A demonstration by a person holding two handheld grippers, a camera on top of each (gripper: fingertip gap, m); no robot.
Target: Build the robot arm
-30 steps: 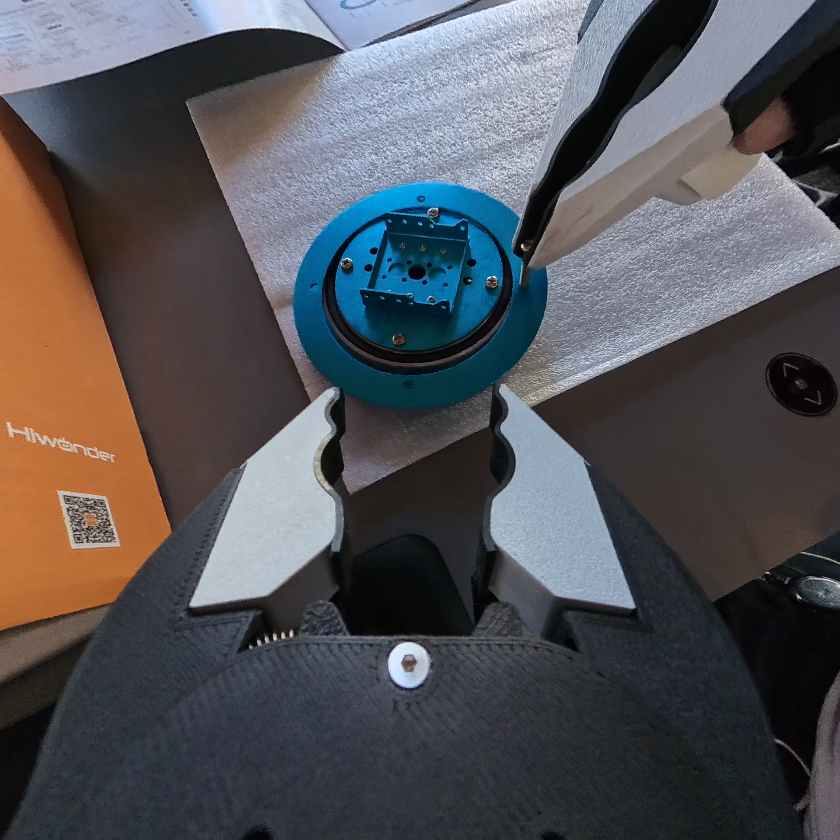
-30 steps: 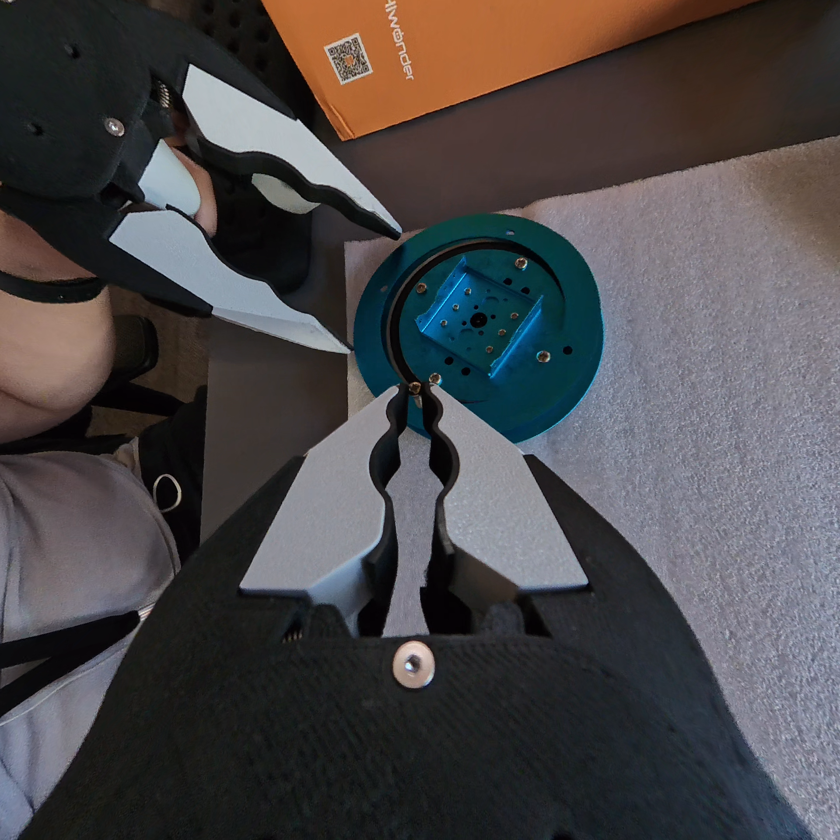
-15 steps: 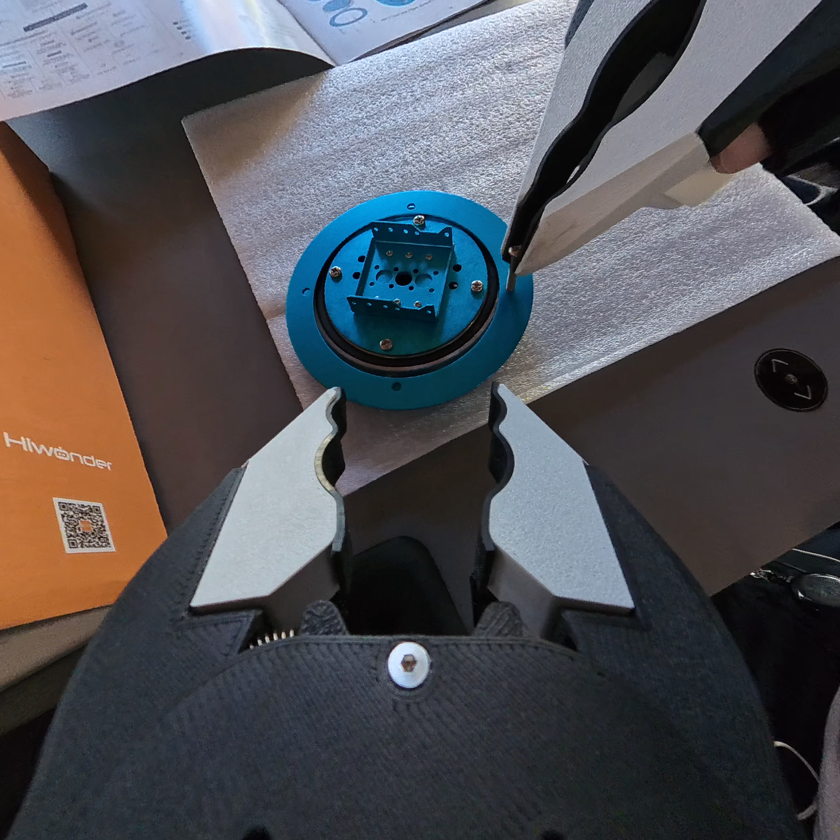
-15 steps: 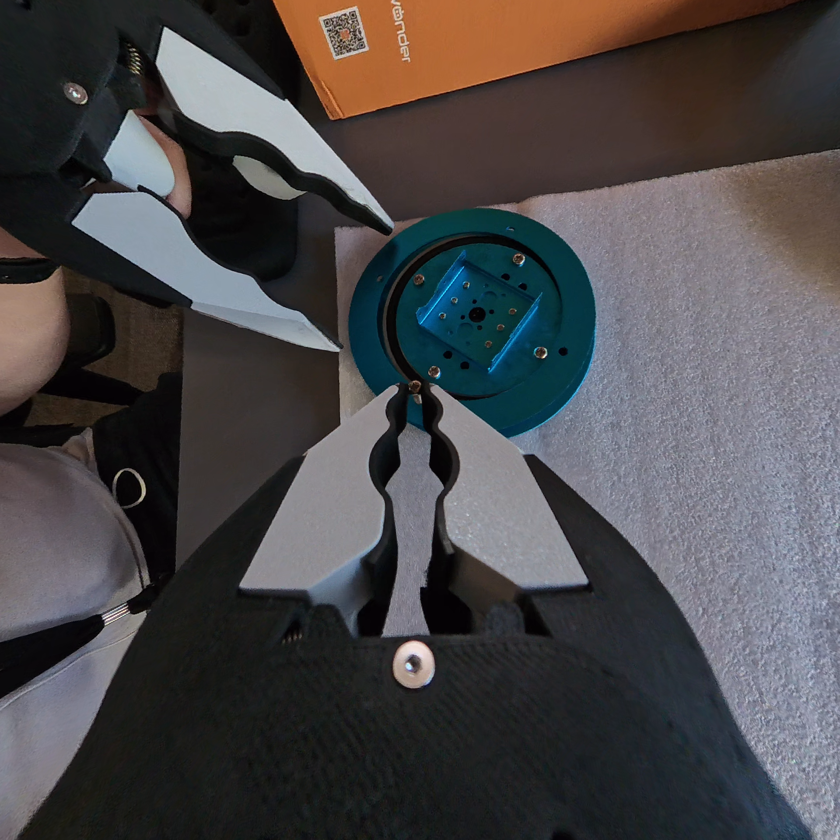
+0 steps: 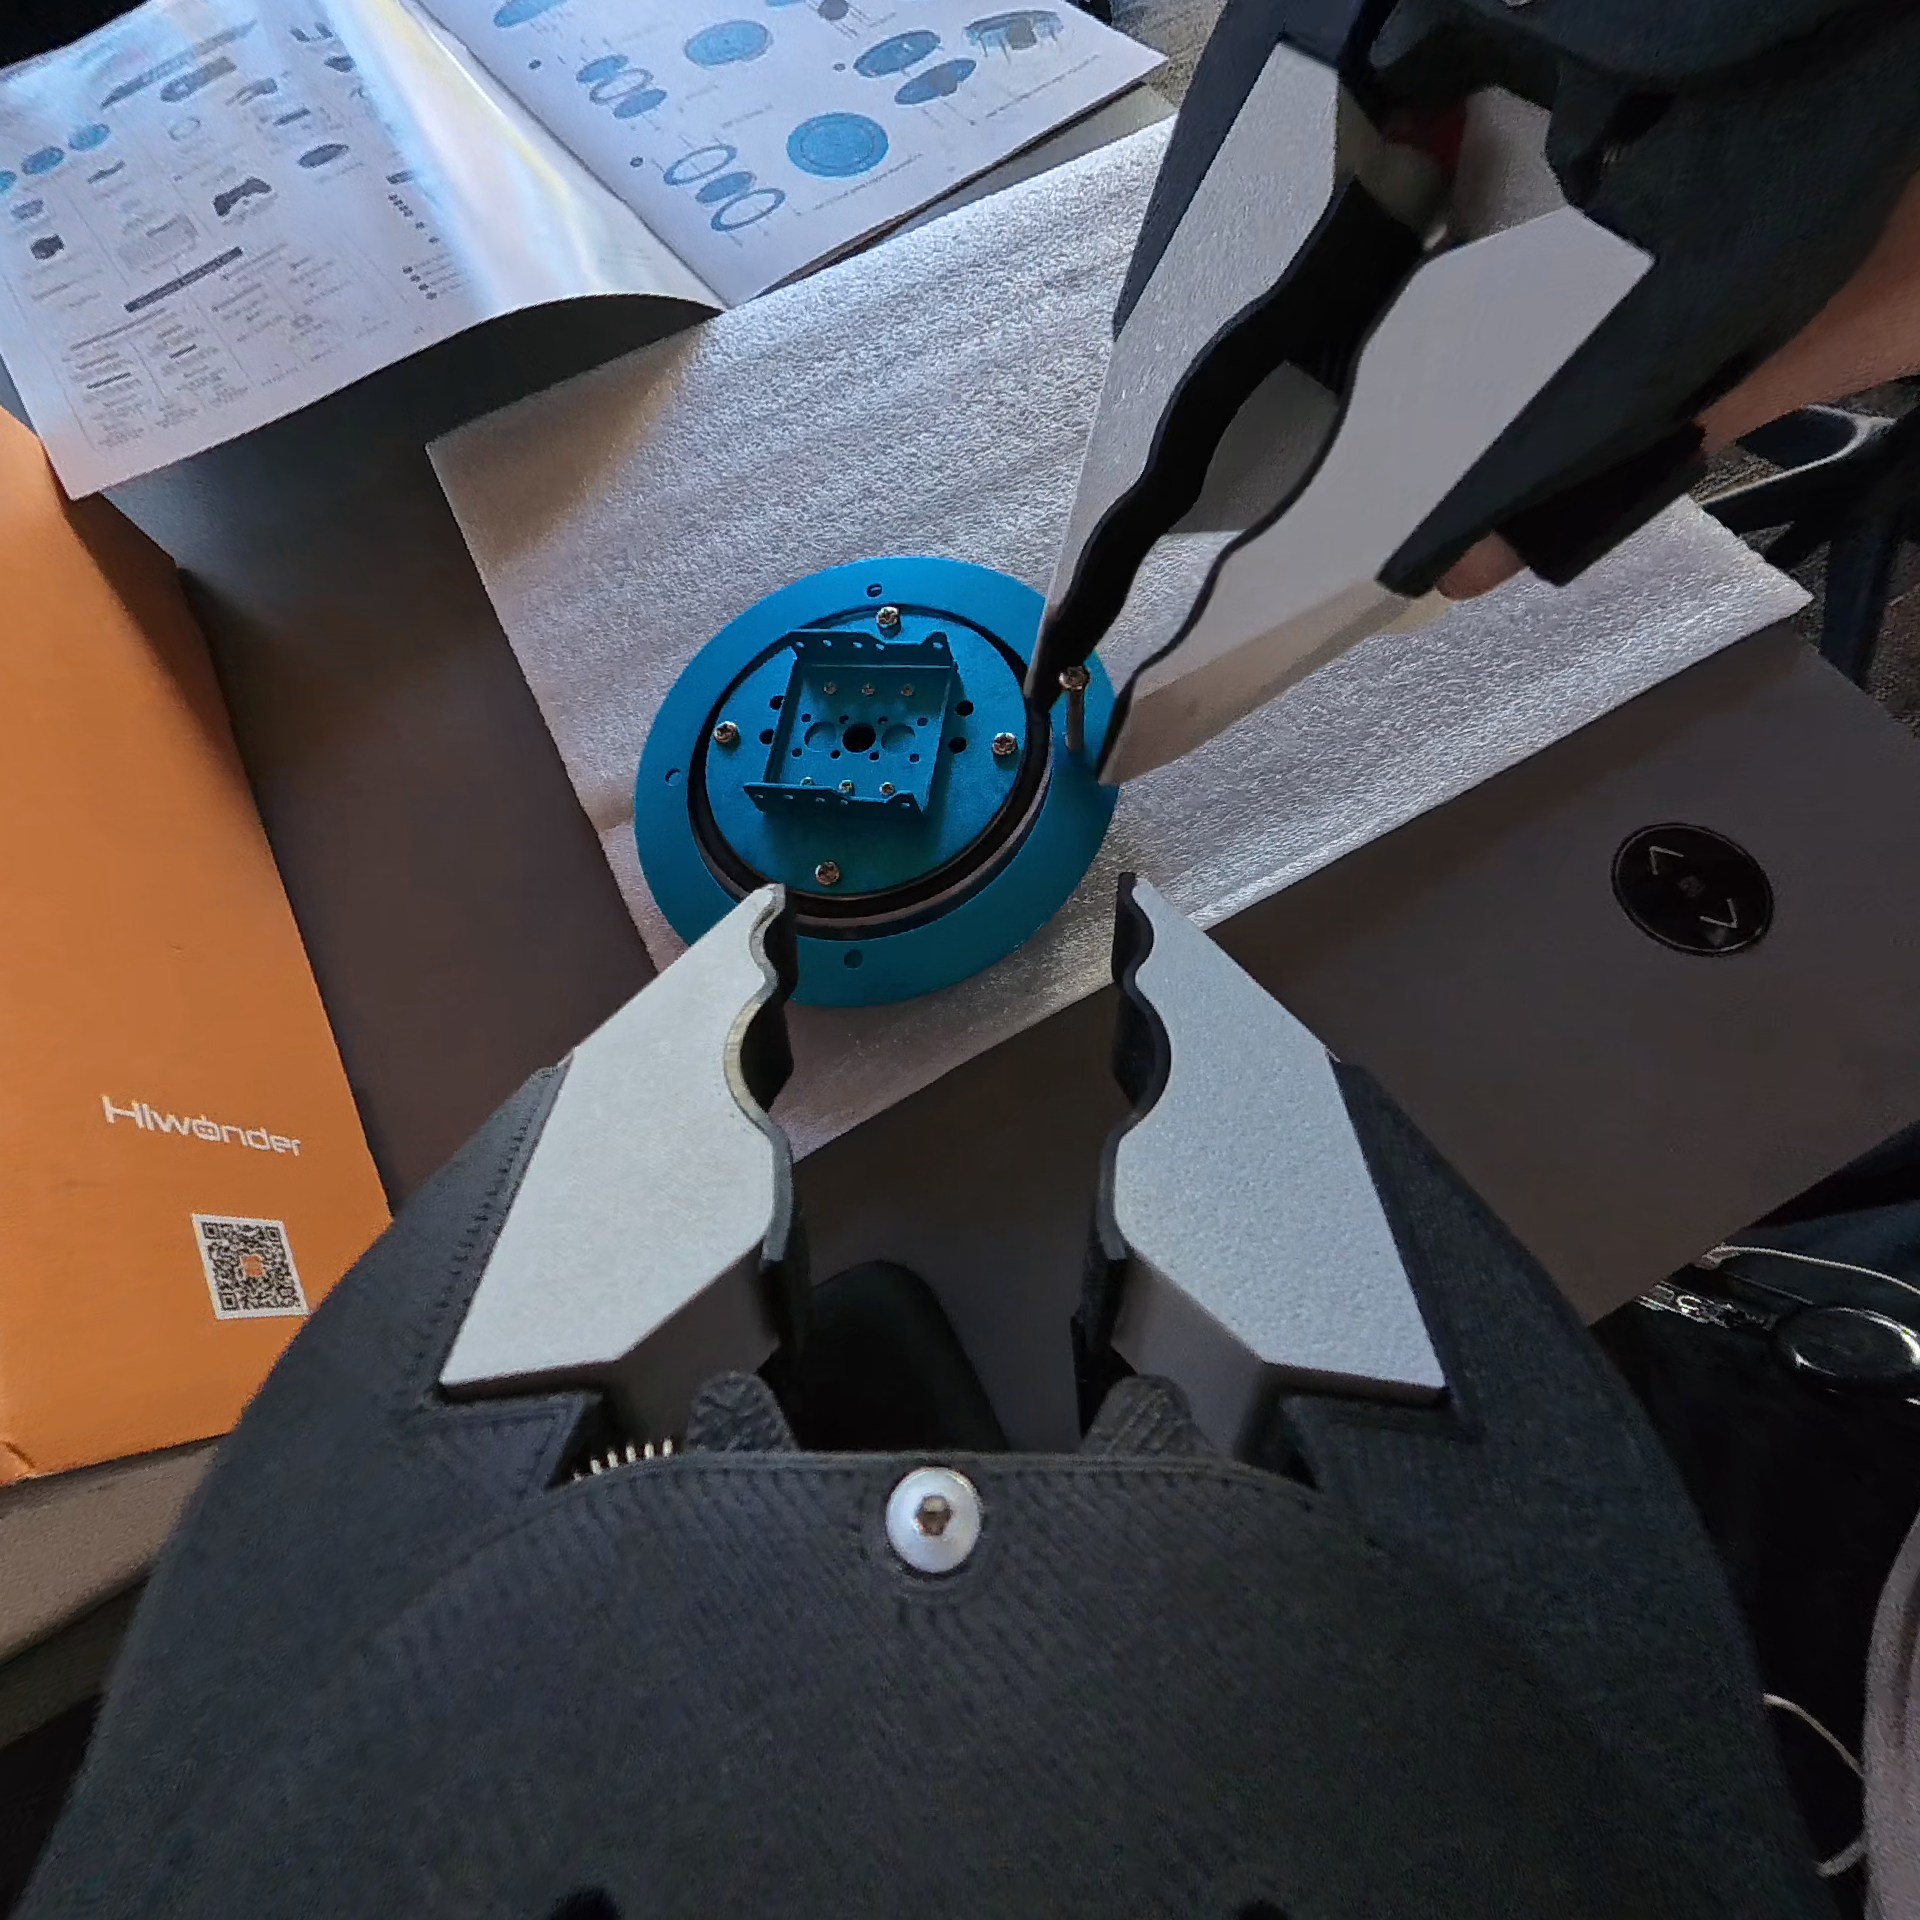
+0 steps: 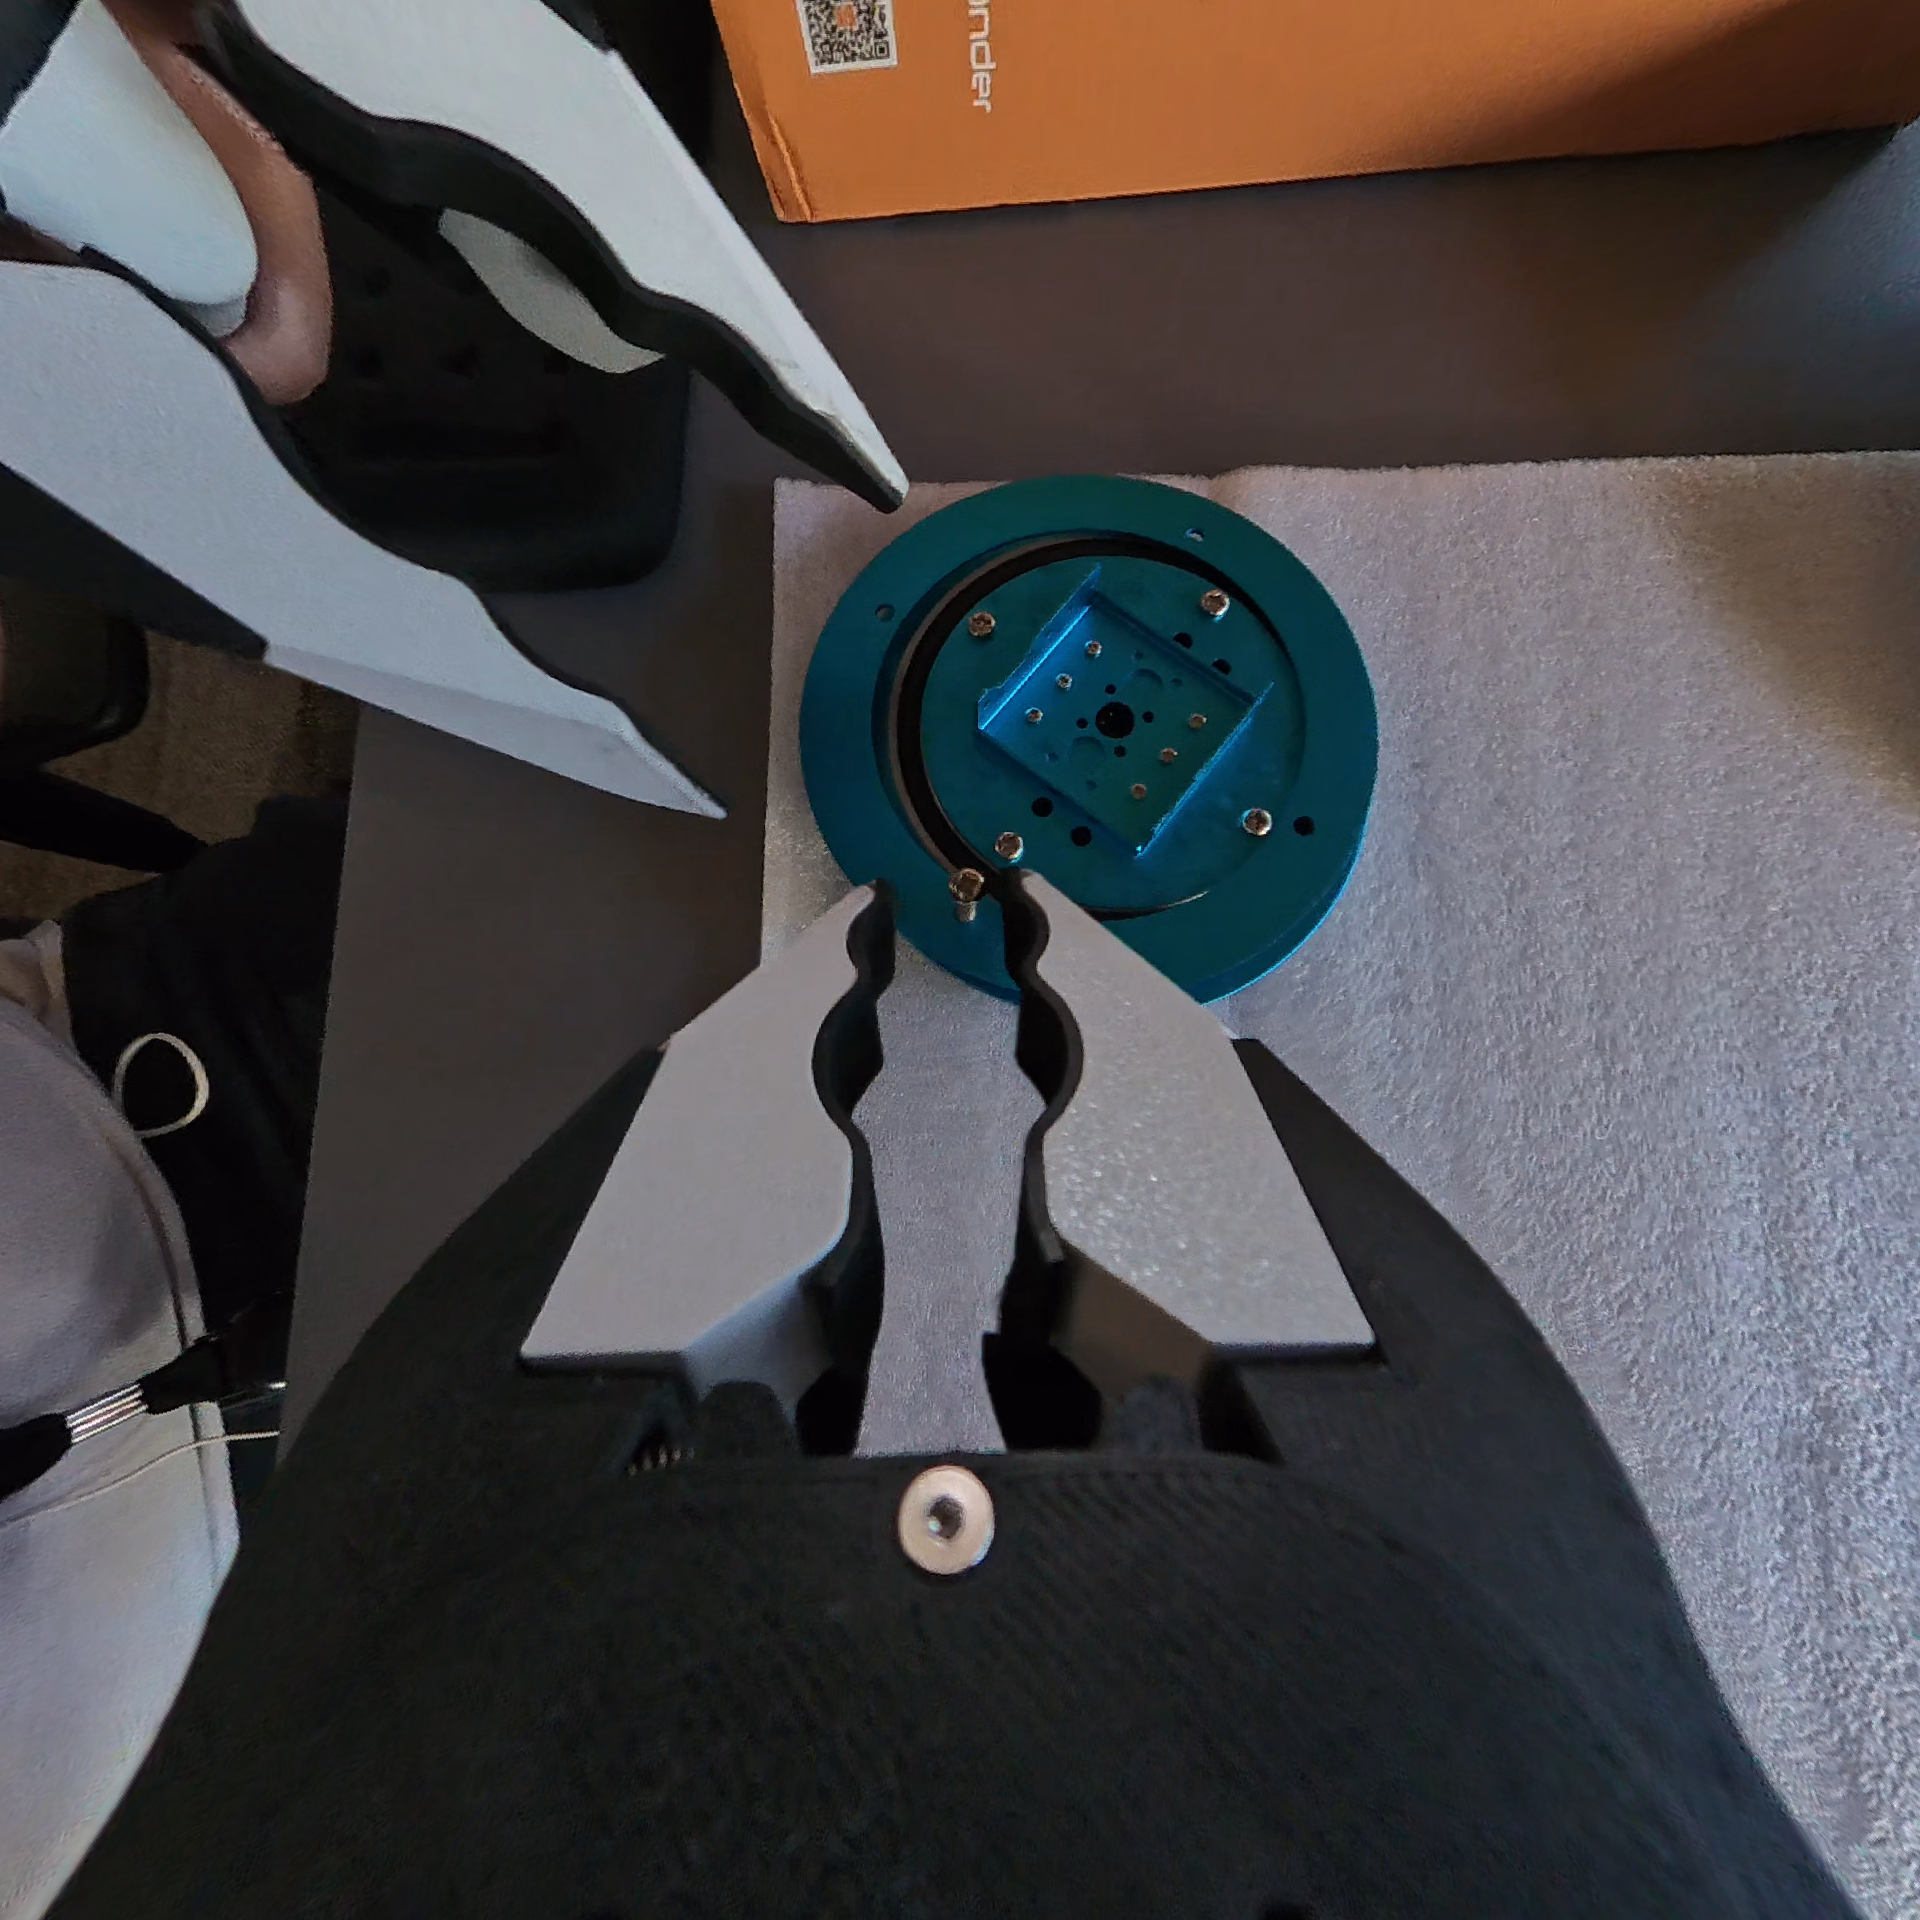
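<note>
On the white foam sheet we see the blue round plate, a square bracket at its centre. Our right gripper is spread, a screw standing upright on the plate's rim between its tips. Our left gripper, spread and empty, hovers at the plate's near edge. An orange box lies on the bench beyond.

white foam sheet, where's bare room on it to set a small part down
The white foam sheet lies bare beside the blue disc, opposite the left gripper. It is crowded by the standing screw, where the right gripper fingers flank it.
</note>
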